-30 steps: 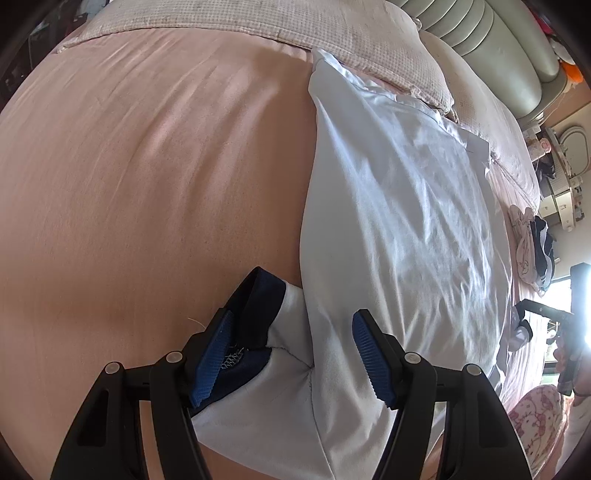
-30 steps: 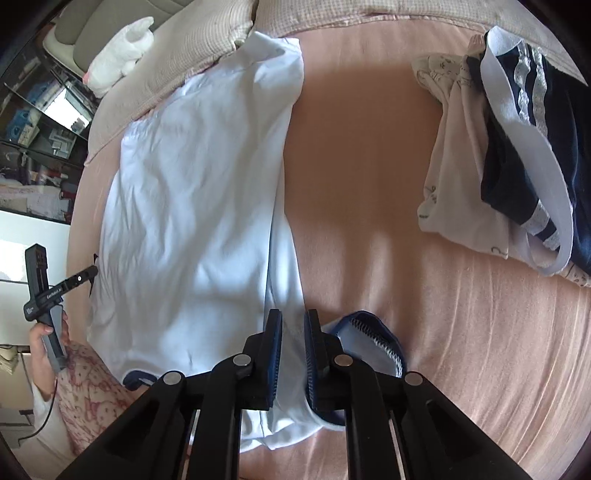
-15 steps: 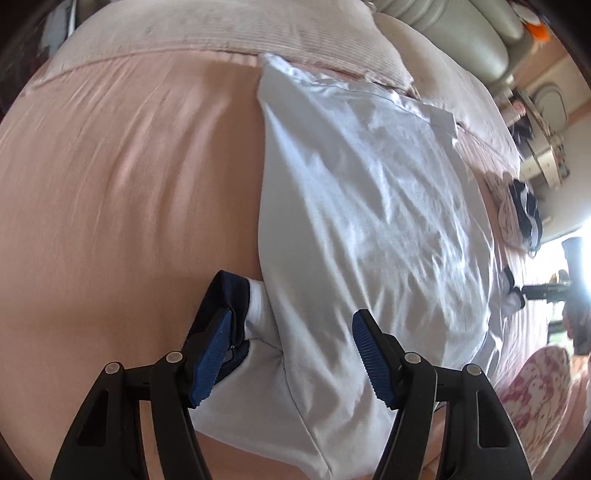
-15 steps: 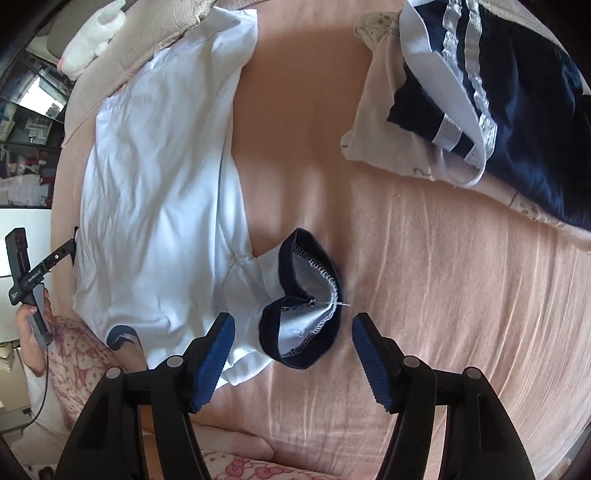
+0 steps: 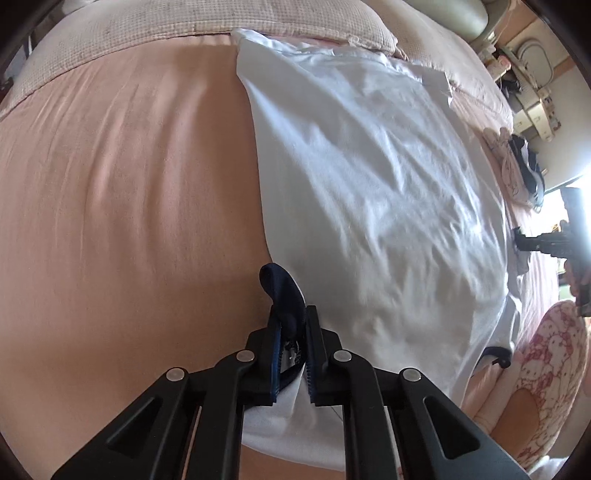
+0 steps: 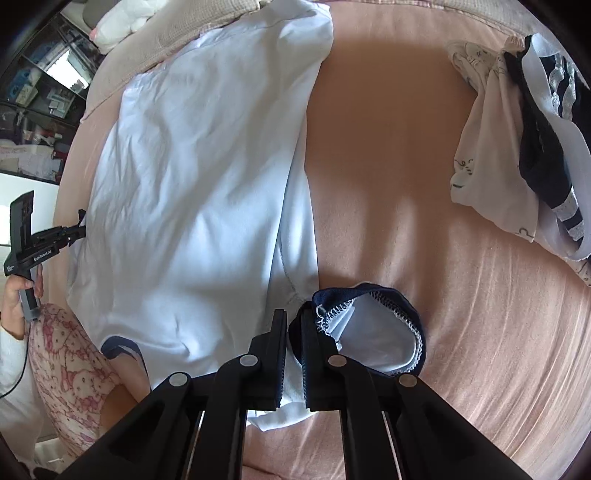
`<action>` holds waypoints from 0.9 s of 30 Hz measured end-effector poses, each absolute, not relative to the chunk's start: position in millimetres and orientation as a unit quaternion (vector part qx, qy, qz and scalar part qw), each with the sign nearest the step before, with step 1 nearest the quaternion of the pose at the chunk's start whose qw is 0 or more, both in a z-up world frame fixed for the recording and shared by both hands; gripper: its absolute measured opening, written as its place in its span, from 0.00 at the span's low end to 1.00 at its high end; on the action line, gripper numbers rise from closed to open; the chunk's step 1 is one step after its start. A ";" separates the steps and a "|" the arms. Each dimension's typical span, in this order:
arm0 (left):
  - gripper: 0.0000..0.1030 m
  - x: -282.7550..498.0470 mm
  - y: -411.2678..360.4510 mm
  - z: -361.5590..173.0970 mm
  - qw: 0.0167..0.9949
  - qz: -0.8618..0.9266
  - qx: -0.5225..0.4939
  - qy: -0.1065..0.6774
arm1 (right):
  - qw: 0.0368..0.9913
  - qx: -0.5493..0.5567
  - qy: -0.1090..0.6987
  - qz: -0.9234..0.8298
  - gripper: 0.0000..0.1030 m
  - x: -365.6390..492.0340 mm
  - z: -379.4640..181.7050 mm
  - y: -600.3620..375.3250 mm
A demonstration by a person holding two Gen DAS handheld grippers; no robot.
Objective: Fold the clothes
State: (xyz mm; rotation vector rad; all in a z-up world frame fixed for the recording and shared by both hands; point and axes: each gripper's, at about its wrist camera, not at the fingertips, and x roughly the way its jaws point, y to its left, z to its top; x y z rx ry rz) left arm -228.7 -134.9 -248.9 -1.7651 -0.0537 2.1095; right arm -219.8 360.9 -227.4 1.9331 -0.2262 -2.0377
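The left gripper (image 5: 291, 339) is seen nearly closed, its blue pads clamped on the navy-trimmed sleeve cuff (image 5: 282, 291) of a white shirt (image 5: 369, 192); the cuff rises from between the pads toward 12 o'clock. The right gripper (image 6: 293, 343) is likewise drawn almost together, pinching the other navy-edged sleeve (image 6: 369, 325), whose opening bulges out at 3 o'clock of the pads. The shirt is spread flat on a pink bed sheet (image 5: 129, 184), its body extending from the left gripper toward 1 o'clock, up to a beige blanket (image 5: 184, 18). In the right wrist view, a pile of white and navy clothes (image 6: 517, 147) lies at 2 o'clock, well apart from the shirt.
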 end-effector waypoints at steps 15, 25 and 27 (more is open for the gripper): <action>0.09 -205.4 -73.7 -211.1 0.235 0.768 -0.595 0.027 | 0.171 0.684 -0.054 -0.707 0.44 -219.5 -224.6 348.2; 0.10 -183.0 149.1 -245.6 0.416 0.697 -0.579 0.082 | 0.172 0.646 0.052 -0.742 0.34 -200.3 -235.7 352.4; 0.10 -186.1 177.5 -250.4 0.432 0.689 -0.576 0.081 | 0.152 0.614 0.042 -0.773 0.34 -208.4 -233.5 360.0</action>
